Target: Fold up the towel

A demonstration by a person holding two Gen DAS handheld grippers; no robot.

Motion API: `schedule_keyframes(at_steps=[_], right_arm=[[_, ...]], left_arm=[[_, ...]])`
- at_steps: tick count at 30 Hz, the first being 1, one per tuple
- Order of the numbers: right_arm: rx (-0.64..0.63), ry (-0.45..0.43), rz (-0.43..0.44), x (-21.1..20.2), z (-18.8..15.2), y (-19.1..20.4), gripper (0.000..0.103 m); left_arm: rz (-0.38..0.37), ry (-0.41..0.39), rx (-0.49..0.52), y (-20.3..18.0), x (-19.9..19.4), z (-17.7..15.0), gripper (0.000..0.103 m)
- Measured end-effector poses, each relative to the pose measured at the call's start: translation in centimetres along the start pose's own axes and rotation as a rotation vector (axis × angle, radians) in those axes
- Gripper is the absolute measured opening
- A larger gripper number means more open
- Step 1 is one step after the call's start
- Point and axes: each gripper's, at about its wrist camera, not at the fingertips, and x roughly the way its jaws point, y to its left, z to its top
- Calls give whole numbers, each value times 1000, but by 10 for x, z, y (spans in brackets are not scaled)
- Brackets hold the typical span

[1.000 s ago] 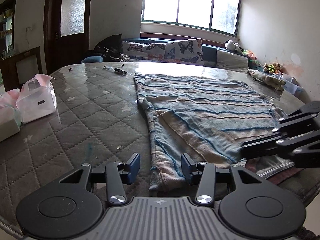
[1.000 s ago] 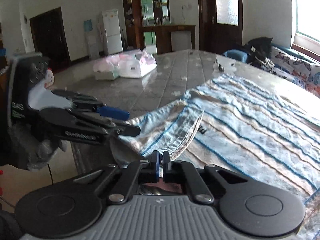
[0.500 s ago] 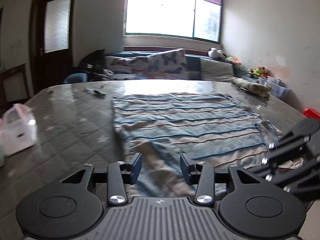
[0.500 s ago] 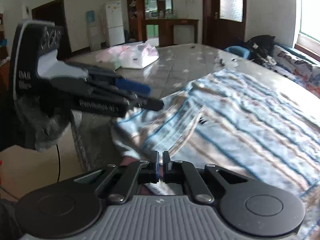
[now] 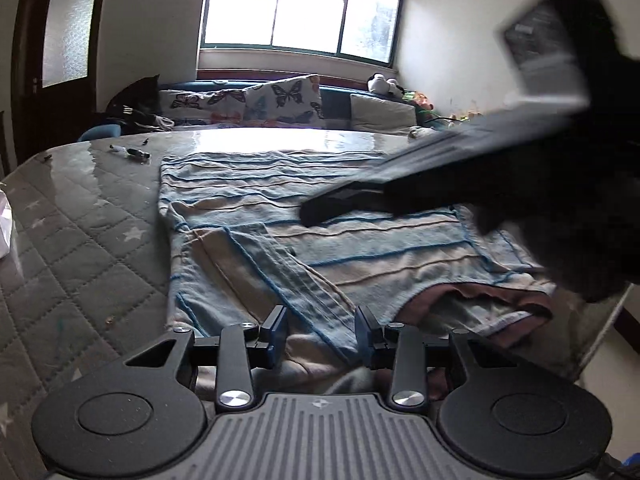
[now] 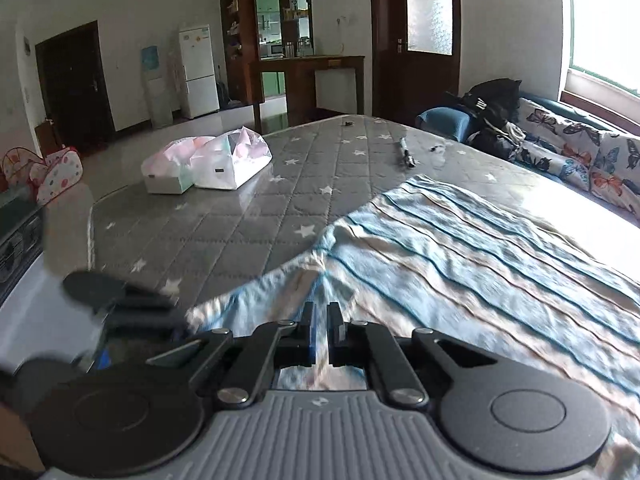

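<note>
Seeing the striped towel point(image 5: 320, 216) spread on the quilted table point(image 5: 80, 248), near edge running between our left gripper point(image 5: 320, 334) jaws, which stand wide. Right gripper point(image 6: 320, 334) jaws narrow, small gap, towel edge just ahead.

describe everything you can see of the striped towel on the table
The towel is a soft, woven-looking cloth in pale blue and beige bands with thin dark blue stripes. It lies mostly flat on the quilted grey table cover, its far part smooth, its near part rumpled, with one corner turned over onto itself. A pinkish underside shows at the near right edge. The left gripper stands open over the near edge; the right gripper, nearly closed, sits over it.
</note>
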Motion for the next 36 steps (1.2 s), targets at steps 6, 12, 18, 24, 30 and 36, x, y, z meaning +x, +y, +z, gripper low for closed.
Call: schedule_keyframes(at_steps=[6,12,18,24,30,36], right_arm=[[-34,64,12,48,12,3,5],[-38,101,14,58,8,1,8],[-129,142,49,32,-13,13,11],[-143,157,65,5,-34,19,11],[-137,130,45,-25,-49,21,22],[-116,103,-37,-66,-69,15,41]], left_arm=[[-22,3,-3,2,-3,-1,39],[-28,9,13,2,-7,0,41],[-36,24,44,-4,-14,-3,41],[-35,26,67,-7,-31,-6,41],[-38,46,163,-12,-46,-9,49],[-15,80,262,-13,-46,-18,51]])
